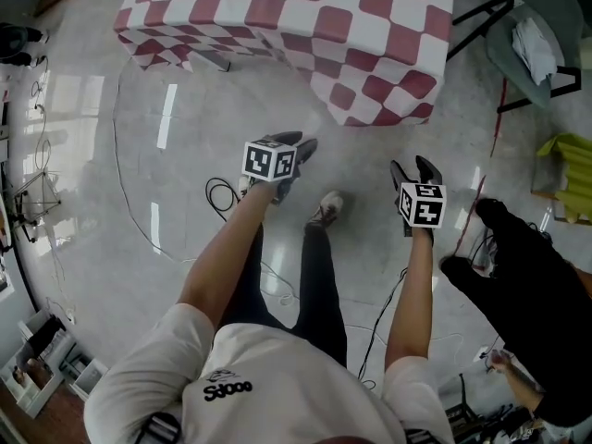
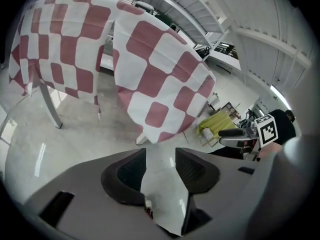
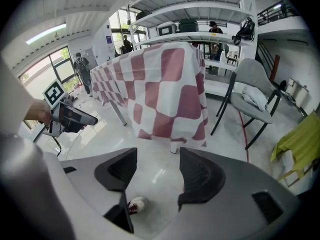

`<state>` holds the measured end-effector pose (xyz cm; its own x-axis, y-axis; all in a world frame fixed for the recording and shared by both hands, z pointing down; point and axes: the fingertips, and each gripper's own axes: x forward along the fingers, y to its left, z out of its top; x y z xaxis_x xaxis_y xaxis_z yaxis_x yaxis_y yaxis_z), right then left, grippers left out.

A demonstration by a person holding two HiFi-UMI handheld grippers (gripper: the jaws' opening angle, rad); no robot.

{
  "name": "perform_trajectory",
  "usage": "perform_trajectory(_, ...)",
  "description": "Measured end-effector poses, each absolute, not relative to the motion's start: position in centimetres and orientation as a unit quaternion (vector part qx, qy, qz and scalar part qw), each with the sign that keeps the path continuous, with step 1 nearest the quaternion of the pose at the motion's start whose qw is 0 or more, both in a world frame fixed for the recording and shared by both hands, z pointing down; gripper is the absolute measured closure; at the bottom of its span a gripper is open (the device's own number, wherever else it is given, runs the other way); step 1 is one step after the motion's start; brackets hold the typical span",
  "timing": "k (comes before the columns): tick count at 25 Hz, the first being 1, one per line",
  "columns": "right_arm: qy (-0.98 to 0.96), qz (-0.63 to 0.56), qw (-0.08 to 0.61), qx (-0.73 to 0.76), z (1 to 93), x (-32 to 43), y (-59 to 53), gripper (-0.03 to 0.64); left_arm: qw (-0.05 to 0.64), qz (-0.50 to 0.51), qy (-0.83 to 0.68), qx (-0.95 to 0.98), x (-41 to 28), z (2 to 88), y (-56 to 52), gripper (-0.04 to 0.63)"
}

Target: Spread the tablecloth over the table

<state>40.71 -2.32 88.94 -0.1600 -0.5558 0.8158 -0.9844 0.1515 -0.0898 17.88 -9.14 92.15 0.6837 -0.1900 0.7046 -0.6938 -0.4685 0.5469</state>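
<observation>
The red-and-white checked tablecloth (image 1: 305,17) lies over the table at the top of the head view, its sides hanging toward the floor. In the left gripper view the tablecloth (image 2: 150,69) drapes in folds, one corner hanging low. My left gripper (image 1: 298,144) is held over the floor in front of the table, open, with only floor between its jaws (image 2: 160,153). My right gripper (image 1: 412,165) is beside it to the right, also open (image 3: 157,154) and empty. Neither touches the tablecloth (image 3: 165,89).
A grey chair (image 1: 546,26) with white cloth on it stands right of the table. Something yellow (image 1: 569,169) lies at the right edge. A person in black (image 1: 527,285) crouches at the lower right. Cables (image 1: 222,192) run across the floor. My shoe (image 1: 326,209) is between the grippers.
</observation>
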Motion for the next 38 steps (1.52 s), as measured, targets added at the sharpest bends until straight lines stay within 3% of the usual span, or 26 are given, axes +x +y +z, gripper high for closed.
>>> perform_trajectory(11, -0.667, 0.307, 0.272, 0.621, 80.1, 41.0, -4.5, 0.344, 0.4, 0.255, -0.282, 0.834, 15.1, 83.1, -12.9, 0.416)
perform_trajectory(15, -0.659, 0.305, 0.244, 0.642, 74.2, 39.7, -5.2, 0.39, 0.379, 0.235, -0.29, 0.847, 12.8, 77.2, -14.7, 0.445)
perform_trajectory(20, -0.689, 0.249, 0.213, 0.646, 65.0, 36.7, -9.9, 0.444, 0.332, 0.201, -0.324, 0.863, 9.3, 69.4, -18.8, 0.483)
perform_trajectory(27, -0.725, 0.15, 0.209, 0.638, 52.5, 32.5, -14.2, 0.573, 0.218, 0.187, -0.333, 0.898, 5.3, 57.7, -21.6, 0.554)
perform_trajectory(38, -0.774, 0.016, 0.202, 0.6, 38.3, 23.1, -15.5, 0.594, 0.086, 0.101, -0.332, 0.934, 3.0, 40.9, -22.7, 0.565)
